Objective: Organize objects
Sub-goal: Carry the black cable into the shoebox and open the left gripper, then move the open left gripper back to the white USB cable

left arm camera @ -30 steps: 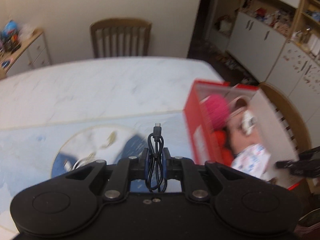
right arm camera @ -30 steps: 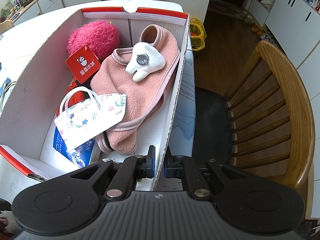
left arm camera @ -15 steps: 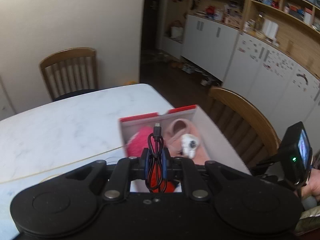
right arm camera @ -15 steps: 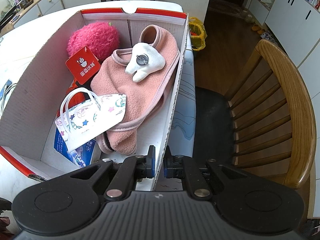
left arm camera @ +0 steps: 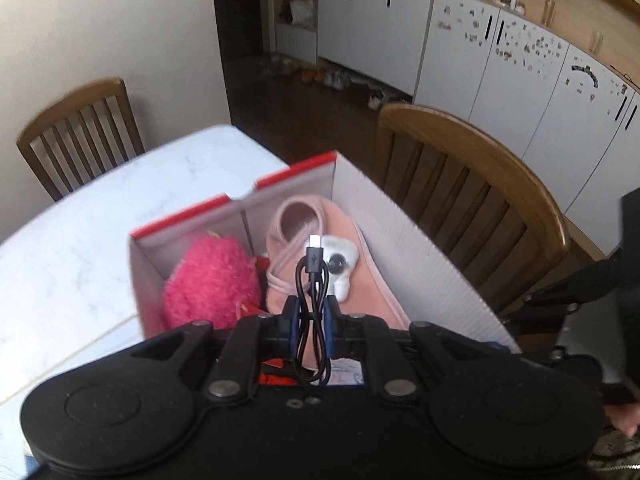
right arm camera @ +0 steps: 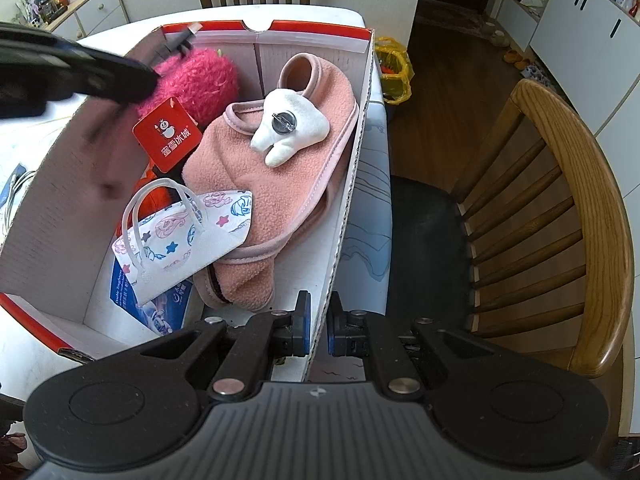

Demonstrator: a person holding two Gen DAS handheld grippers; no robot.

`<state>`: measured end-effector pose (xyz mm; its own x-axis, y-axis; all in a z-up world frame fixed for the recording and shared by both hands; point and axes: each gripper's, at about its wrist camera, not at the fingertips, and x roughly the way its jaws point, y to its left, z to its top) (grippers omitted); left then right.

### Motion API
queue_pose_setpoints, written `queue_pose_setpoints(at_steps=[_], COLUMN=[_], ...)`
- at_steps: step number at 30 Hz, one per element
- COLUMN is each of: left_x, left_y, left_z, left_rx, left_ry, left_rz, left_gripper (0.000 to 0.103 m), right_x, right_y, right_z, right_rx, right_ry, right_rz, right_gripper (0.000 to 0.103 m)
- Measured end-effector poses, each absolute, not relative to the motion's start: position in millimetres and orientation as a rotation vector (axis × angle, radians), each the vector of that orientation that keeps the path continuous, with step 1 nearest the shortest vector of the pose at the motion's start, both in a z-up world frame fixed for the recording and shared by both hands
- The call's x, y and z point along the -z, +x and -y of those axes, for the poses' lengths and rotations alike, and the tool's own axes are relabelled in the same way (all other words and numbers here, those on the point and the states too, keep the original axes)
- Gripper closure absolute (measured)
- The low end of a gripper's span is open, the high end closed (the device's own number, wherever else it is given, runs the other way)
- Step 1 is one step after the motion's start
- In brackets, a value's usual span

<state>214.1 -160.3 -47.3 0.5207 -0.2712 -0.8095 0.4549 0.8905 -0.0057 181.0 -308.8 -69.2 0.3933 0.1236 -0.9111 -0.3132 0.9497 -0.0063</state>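
My left gripper (left arm camera: 312, 314) is shut on a coiled black USB cable (left arm camera: 313, 276) and hovers over a red-rimmed white cardboard box (left arm camera: 404, 224). In the right wrist view it is a blurred black shape at the upper left, with the cable's plug (right arm camera: 187, 37) above the box's far left corner. My right gripper (right arm camera: 318, 328) is shut on the box's near right wall (right arm camera: 354, 176). Inside lie a pink fluffy plush (right arm camera: 200, 76), a pink fleece garment (right arm camera: 276, 184), a white tooth-shaped plush (right arm camera: 294, 128), a red tag (right arm camera: 166, 138) and a patterned small bag (right arm camera: 184, 236).
The box stands at the right edge of a white marble table (left arm camera: 80, 240). A wooden chair (right arm camera: 580, 200) sits close beside it on the right, and another chair (left arm camera: 80, 128) at the far end. A yellow bag (right arm camera: 394, 72) lies on the floor. White cupboards (left arm camera: 500, 52) line the far wall.
My left gripper has swung with the cable from over the table to above the box and now shows in the right wrist view. The right gripper and the box have stayed still.
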Motion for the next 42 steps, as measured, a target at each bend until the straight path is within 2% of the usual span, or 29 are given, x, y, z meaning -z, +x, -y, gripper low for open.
queue_pose_setpoints(at_steps=[12, 24, 42], left_x=[90.0, 104.0, 74.5], left_y=[236.4, 240.8, 216.6], left_z=[175.4, 172.4, 153.5], left_rx=[0.434, 0.417, 0.441], left_ry=[0.25, 0.237, 0.153], left_rz=[-1.023, -1.067, -1.019], left_gripper=[0.093, 0.093, 0.072], right_x=[69.5, 68.9, 68.7], right_y=[181.0, 181.8, 182.0], right_z=[309.8, 311.5, 311.9], right_rx=[-0.28, -0.279, -0.279], right_ry=[-0.184, -0.178, -0.179], right_rz=[-1.134, -1.134, -1.134], right_gripper=[0.095, 0.095, 0.095])
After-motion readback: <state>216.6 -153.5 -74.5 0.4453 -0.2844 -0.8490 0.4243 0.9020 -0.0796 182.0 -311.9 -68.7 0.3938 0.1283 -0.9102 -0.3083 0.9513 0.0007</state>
